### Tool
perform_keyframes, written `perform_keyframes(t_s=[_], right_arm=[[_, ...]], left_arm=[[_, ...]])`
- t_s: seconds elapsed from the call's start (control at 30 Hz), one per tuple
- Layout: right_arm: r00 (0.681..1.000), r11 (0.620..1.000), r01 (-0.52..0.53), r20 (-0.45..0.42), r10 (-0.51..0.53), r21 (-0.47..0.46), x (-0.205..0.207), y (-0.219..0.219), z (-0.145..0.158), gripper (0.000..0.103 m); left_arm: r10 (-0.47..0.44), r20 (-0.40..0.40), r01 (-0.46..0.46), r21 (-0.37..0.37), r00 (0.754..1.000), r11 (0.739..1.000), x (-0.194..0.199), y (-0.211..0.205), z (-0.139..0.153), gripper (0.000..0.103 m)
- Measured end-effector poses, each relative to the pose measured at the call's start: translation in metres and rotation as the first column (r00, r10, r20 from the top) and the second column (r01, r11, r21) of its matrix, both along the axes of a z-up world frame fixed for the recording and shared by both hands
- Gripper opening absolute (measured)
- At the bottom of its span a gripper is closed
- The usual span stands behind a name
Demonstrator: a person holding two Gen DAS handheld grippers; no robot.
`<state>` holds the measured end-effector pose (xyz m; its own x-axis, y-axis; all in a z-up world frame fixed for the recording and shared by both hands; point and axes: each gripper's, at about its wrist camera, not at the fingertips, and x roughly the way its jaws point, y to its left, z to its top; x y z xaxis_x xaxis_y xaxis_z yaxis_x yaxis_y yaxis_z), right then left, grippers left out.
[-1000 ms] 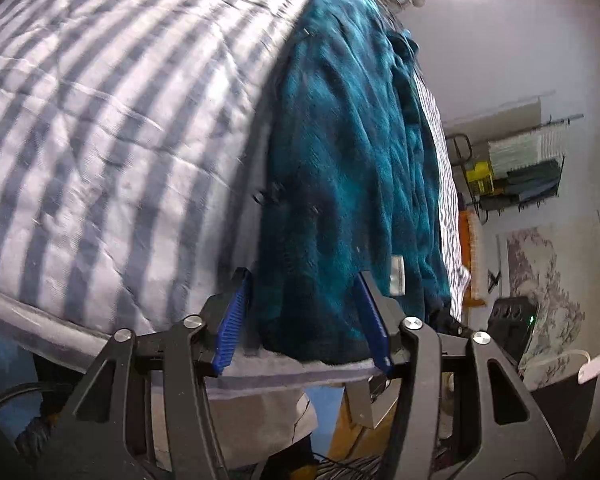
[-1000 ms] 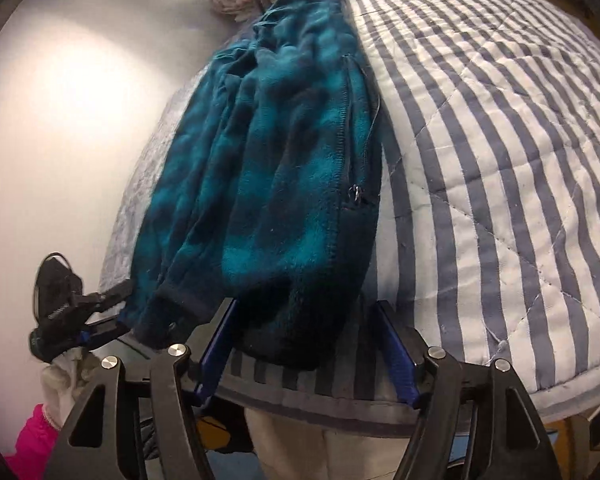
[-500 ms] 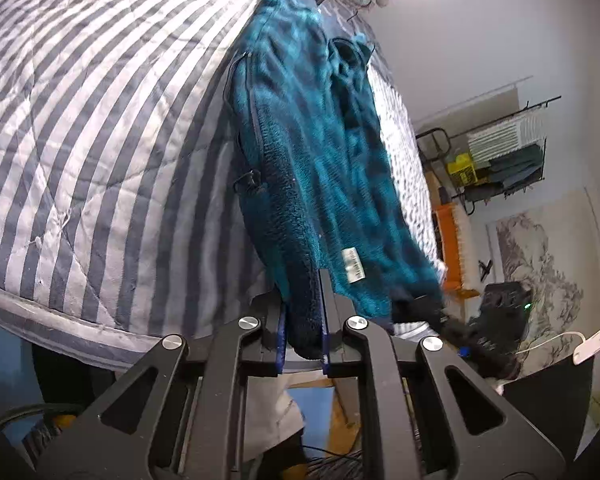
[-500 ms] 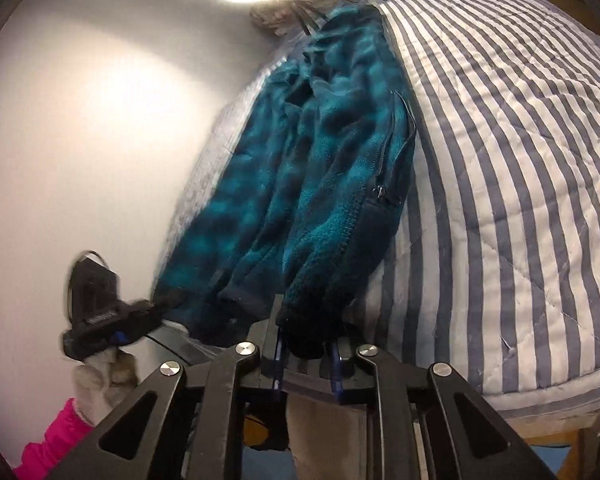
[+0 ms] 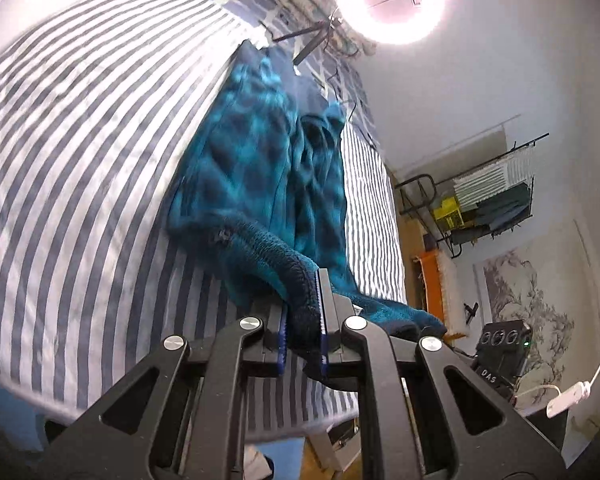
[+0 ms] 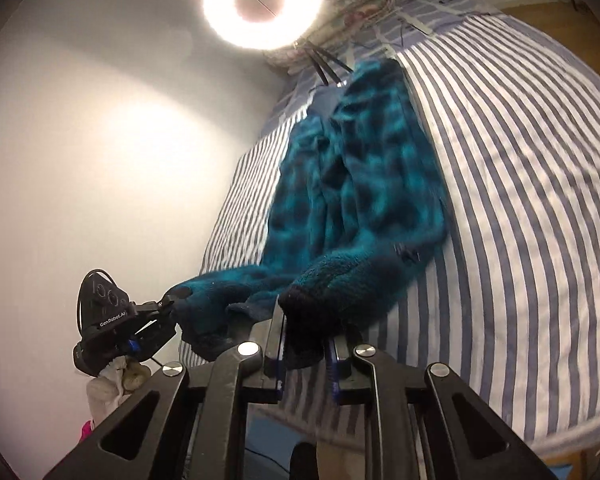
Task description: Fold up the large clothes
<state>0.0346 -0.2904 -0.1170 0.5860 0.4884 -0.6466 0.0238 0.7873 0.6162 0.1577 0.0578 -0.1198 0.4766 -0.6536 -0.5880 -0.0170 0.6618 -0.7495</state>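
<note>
In the left wrist view, the fuzzy teal jacket is laid along the striped bed, and its near dark hem is lifted off the cover. The hem is pinched tight in the left tool, whose jaws have just been closing on it. A ring light is seen above.

In the right wrist view, the jacket's other hem corner is clamped in the right tool, whose jaws have just been closing too. The left tool is seen beside it, gripping the cloth.
</note>
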Motion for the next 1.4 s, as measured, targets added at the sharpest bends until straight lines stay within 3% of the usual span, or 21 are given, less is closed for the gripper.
perform_keyframes(t_s=[0.23, 0.47, 0.6, 0.7, 0.83, 0.9, 0.93, 0.97, 1.07, 1.13, 1.3, 1.4], right_arm=[[1.000, 0.996, 0.014, -0.001, -0.014, -0.084, 0.100, -0.001, 0.001, 0.014], [0.994, 0.990, 0.015, -0.100, -0.030, -0.139, 0.204, -0.023, -0.050, 0.013], [0.983, 0.989, 0.008, -0.179, -0.035, -0.147, 0.239, -0.028, -0.093, 0.013], [0.984, 0.992, -0.001, -0.178, -0.022, -0.127, 0.245, -0.031, -0.099, 0.014], [0.988, 0.984, -0.071, -0.150, 0.046, -0.161, 0.233, -0.027, -0.082, 0.027], [0.990, 0.983, -0.068, -0.133, 0.045, -0.169, 0.218, -0.027, -0.072, 0.044], [0.991, 0.983, -0.061, -0.125, 0.039, -0.174, 0.209, -0.027, -0.067, 0.063], [0.994, 0.980, -0.048, -0.108, 0.027, -0.192, 0.196, -0.026, -0.058, 0.075], [0.997, 0.963, -0.044, -0.067, 0.027, -0.265, 0.166, -0.019, -0.038, 0.075], [0.999, 0.956, -0.033, -0.033, 0.025, -0.290, 0.141, -0.016, -0.020, 0.073], [1.000, 0.968, -0.008, 0.022, 0.014, -0.251, 0.069, -0.004, 0.045, 0.072], [0.997, 0.973, -0.014, 0.074, 0.032, -0.230, 0.020, 0.009, 0.097, 0.072]], left_arm=[[0.052, -0.048, -0.051, 0.012, 0.998, 0.999, 0.087, -0.004, -0.027, 0.009], [0.023, -0.129, -0.012, 0.086, 0.991, 0.996, 0.180, -0.027, -0.084, 0.009], [0.013, -0.151, 0.001, 0.090, 0.988, 0.996, 0.193, -0.034, -0.107, 0.012], [-0.024, -0.168, 0.035, 0.064, 0.985, 0.997, 0.196, -0.029, -0.108, 0.014], [-0.069, -0.142, 0.082, 0.088, 0.987, 0.993, 0.182, -0.021, -0.089, 0.021], [-0.077, -0.104, 0.091, 0.135, 0.992, 0.987, 0.163, -0.016, -0.073, 0.029], [-0.076, -0.090, 0.090, 0.160, 0.993, 0.983, 0.154, -0.012, -0.065, 0.040], [-0.067, -0.068, 0.079, 0.196, 0.995, 0.977, 0.144, -0.007, -0.056, 0.051], [-0.048, 0.000, 0.047, 0.249, 0.999, 0.967, 0.109, 0.017, -0.025, 0.052], [-0.032, 0.024, 0.026, 0.241, 0.999, 0.970, 0.090, 0.033, -0.007, 0.053], [-0.011, 0.098, -0.009, 0.197, 0.995, 0.980, 0.022, 0.064, 0.059, 0.053], [-0.054, 0.179, 0.012, 0.229, 0.982, 0.973, -0.029, 0.067, 0.111, 0.053]])
